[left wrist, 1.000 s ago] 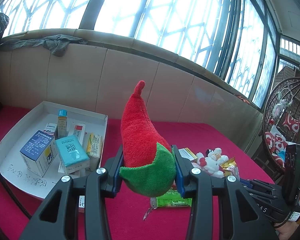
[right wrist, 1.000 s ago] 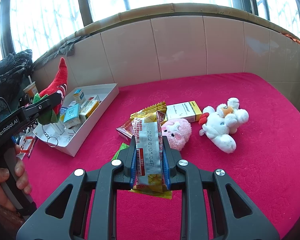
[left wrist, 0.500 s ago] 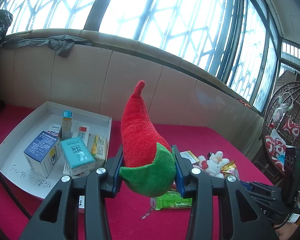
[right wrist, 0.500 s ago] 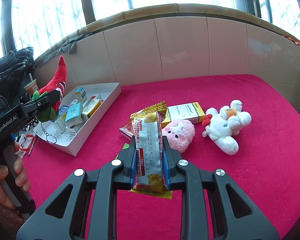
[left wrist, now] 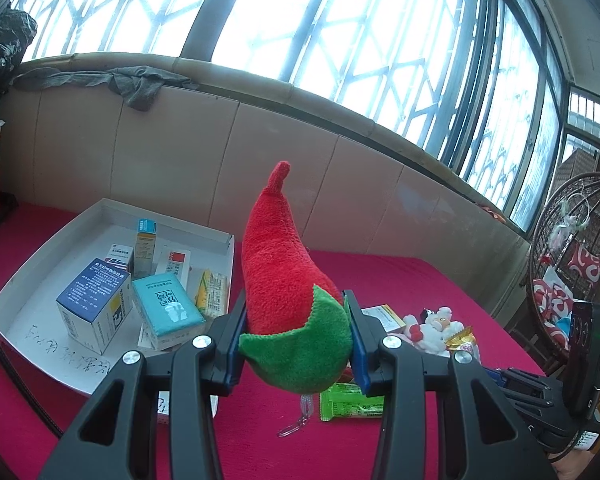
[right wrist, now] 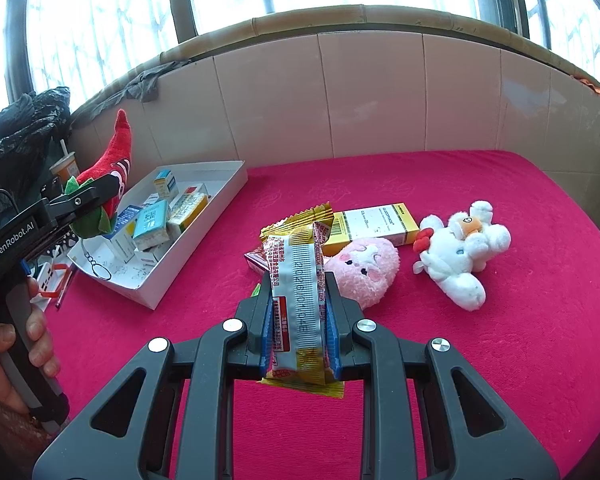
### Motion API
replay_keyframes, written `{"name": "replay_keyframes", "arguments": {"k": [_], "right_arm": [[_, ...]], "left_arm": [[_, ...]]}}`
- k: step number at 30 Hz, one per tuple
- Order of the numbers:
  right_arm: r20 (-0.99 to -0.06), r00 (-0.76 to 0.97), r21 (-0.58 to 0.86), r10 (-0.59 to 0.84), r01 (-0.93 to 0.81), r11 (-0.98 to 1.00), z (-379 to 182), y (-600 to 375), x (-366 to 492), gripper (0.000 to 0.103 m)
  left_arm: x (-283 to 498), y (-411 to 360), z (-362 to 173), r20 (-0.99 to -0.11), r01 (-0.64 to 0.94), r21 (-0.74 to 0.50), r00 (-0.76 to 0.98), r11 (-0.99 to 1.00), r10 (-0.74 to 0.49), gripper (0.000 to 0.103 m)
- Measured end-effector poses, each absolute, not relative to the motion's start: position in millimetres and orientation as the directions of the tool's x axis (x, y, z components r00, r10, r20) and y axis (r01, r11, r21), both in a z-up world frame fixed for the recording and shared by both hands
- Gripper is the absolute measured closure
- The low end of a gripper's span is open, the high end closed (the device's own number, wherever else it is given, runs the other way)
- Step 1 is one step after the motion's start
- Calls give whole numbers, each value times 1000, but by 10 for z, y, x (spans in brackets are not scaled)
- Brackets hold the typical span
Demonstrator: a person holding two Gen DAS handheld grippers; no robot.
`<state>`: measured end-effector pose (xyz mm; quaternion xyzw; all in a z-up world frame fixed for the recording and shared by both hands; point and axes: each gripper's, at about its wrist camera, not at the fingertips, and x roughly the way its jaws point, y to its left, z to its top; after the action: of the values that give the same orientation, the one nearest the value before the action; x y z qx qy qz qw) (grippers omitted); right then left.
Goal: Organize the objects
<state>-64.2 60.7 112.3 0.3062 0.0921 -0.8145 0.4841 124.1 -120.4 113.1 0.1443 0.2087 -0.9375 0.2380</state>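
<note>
My left gripper [left wrist: 296, 344]: clamped on plush chili [left wrist: 288, 280], white tray [left wrist: 40, 312] at nine o'clock. My right gripper [right wrist: 298, 320]: clamped on snack packet [right wrist: 298, 300], pink plush [right wrist: 366, 268] at one o'clock.

Open red cloth [right wrist: 520, 208] lies free along the far wall and near right, while the white tray [right wrist: 220, 196] packed with boxes blocks the left and the pink plush [right wrist: 366, 268], white plush [right wrist: 460, 256] and yellow box [right wrist: 376, 224] crowd the middle.
</note>
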Motion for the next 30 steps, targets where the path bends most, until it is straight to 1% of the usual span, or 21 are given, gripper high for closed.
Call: {"name": "replay_keyframes", "arguments": {"k": [30], "right_arm": [[-596,-330,151,-732,849,-506,1077,571,-604,82]], "left_arm": [[1277,-1248,1093,-375,513,-334,-842,-791,-388,61]]}}
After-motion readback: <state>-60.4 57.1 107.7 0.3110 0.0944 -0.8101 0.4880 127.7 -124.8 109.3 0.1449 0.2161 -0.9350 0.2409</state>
